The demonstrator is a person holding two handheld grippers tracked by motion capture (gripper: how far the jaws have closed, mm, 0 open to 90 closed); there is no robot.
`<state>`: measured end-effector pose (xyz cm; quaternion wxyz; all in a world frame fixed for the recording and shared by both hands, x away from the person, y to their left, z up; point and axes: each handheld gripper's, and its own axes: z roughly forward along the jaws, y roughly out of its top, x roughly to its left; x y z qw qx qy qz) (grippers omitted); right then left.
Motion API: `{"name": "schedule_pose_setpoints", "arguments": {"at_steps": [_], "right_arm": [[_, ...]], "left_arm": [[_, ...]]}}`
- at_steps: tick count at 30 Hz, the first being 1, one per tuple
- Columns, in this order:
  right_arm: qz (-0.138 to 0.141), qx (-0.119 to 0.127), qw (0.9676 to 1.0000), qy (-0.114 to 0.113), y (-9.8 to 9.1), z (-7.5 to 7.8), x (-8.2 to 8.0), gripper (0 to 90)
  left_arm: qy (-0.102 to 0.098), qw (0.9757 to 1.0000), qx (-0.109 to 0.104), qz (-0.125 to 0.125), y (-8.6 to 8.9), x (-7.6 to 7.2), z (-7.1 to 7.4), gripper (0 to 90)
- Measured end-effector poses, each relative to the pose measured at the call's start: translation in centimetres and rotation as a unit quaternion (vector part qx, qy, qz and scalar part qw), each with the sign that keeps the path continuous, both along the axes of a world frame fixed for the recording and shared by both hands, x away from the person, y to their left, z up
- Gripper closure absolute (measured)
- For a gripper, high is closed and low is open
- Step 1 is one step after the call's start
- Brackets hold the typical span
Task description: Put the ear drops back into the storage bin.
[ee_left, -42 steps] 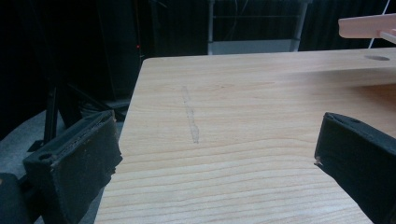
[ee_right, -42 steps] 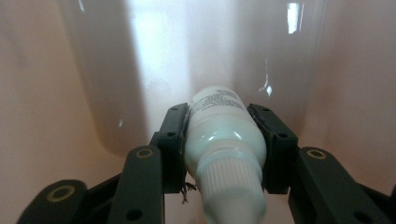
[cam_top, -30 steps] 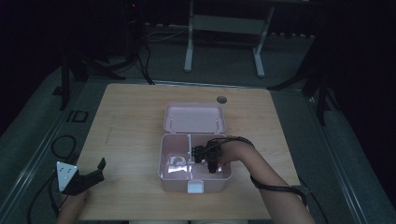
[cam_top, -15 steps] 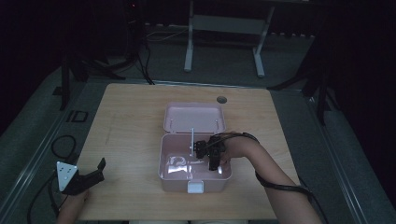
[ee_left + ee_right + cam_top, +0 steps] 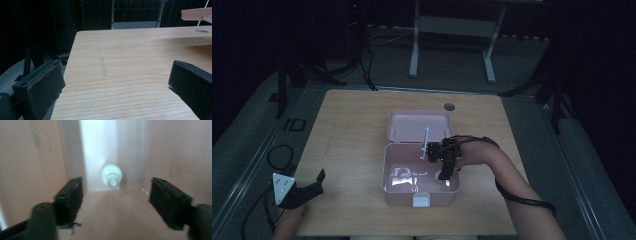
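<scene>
over the pink box (image 5: 421, 192) the right gripper (image 5: 444, 172) pointed down into its right part. its jaws had just been opening and stood wide, with nothing between them. a small white bottle (image 5: 111, 174) sat on the floor of the box, below the jaws and apart from them. the box lid (image 5: 419, 126) lay open behind the box. far left of the box, the left gripper (image 5: 309, 187) rested on the wooden table (image 5: 352, 120), its jaws wide and holding nothing.
</scene>
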<state>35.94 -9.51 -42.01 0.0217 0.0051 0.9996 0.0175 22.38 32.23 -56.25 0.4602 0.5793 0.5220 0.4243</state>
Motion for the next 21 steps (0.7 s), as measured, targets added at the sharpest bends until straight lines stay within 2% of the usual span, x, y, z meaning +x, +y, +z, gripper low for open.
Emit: {"name": "schedule_pose_setpoints", "arguments": {"at_steps": [2, 7, 10, 13, 16, 21], "right_arm": [[-0.001, 0.013, 0.9999, 0.000, -0.5, 1.0, -0.2, 19.9], [-0.007, 0.021, 0.9997, -0.012, -1.3, 2.3, -0.3, 19.2], [-0.018, 0.035, 0.9991, -0.015, -2.6, 3.4, -0.3, 17.9], [-0.024, 0.038, 0.9988, -0.021, -3.3, 3.8, -0.2, 17.2], [-0.038, 0.042, 0.9981, -0.024, -5.1, 4.1, 0.0, 16.0], [-0.049, 0.041, 0.9976, -0.027, -6.7, 3.9, 0.0, 16.1]], "left_arm": [[0.000, 1.0000, 0.000, 0.000, 0.0, 0.0, 0.0, 0.4], [0.000, 1.0000, 0.000, 0.000, 0.0, 0.0, 0.0, 0.4], [0.000, 1.0000, 0.000, 0.000, 0.0, 0.0, 0.0, 0.4], [0.000, 1.0000, 0.000, 0.001, 0.0, 0.0, 0.0, 0.3], [0.000, 1.0000, 0.000, 0.001, 0.0, 0.0, 0.0, 0.4], [0.001, 1.0000, 0.000, 0.001, 0.0, 0.0, 0.0, 0.4]]}}
